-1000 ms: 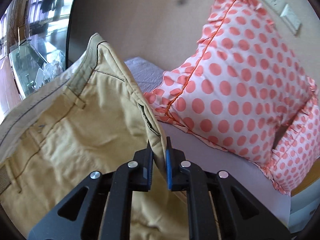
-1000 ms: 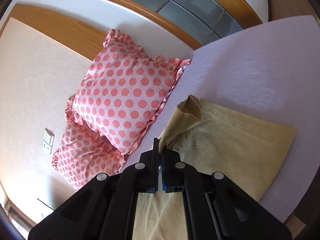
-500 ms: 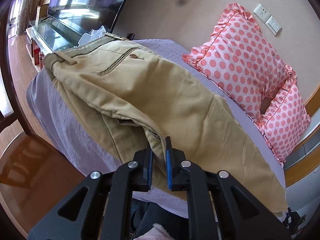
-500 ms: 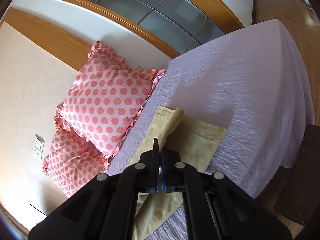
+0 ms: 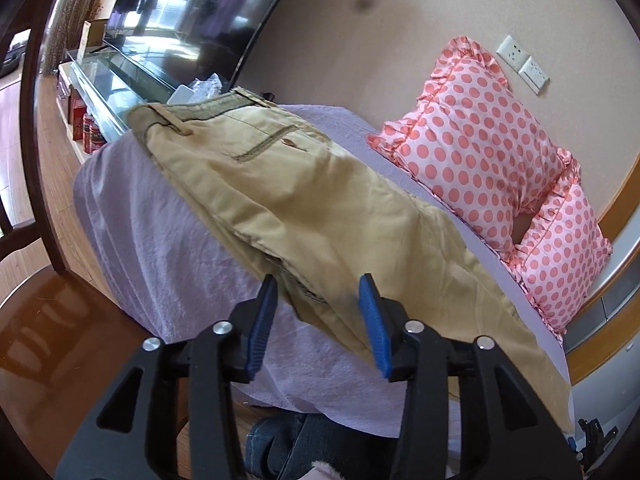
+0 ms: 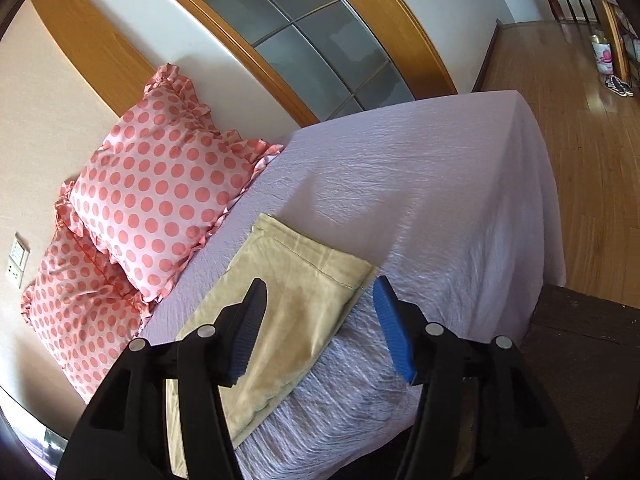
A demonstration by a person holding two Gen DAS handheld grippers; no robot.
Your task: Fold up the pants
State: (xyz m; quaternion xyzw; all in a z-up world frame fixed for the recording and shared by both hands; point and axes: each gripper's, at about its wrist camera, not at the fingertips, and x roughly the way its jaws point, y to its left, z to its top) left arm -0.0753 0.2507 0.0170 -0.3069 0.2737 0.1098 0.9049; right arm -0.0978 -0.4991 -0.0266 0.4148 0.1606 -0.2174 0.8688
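Both tongs are wide open, nothing between the blue pads on either side. In the left wrist view the left tongs (image 5: 318,300) sit at lower centre of the frame, spread apart just in front of the near edge of the tan pants (image 5: 304,200). The pants lie flat along the bed (image 5: 160,248), running from the waistband at upper left of the frame, with its belt loop and buttoned back pocket showing, down to the lower right. The lavender cover is wrinkled beneath them. Two pink polka-dot pillows (image 5: 492,152) lean against the wall on the right side of the frame, and a dark television screen (image 5: 192,12) fills the upper left.

Over to the right wrist view: the right tongs (image 6: 320,300) gape open at lower centre, hovering above the leg end of the pants (image 6: 288,312). The hem lies square on the cover, close to the pillows (image 6: 160,192) at the left of the frame. Wooden floor (image 6: 580,152) shows at right, beyond the bed's far corner.
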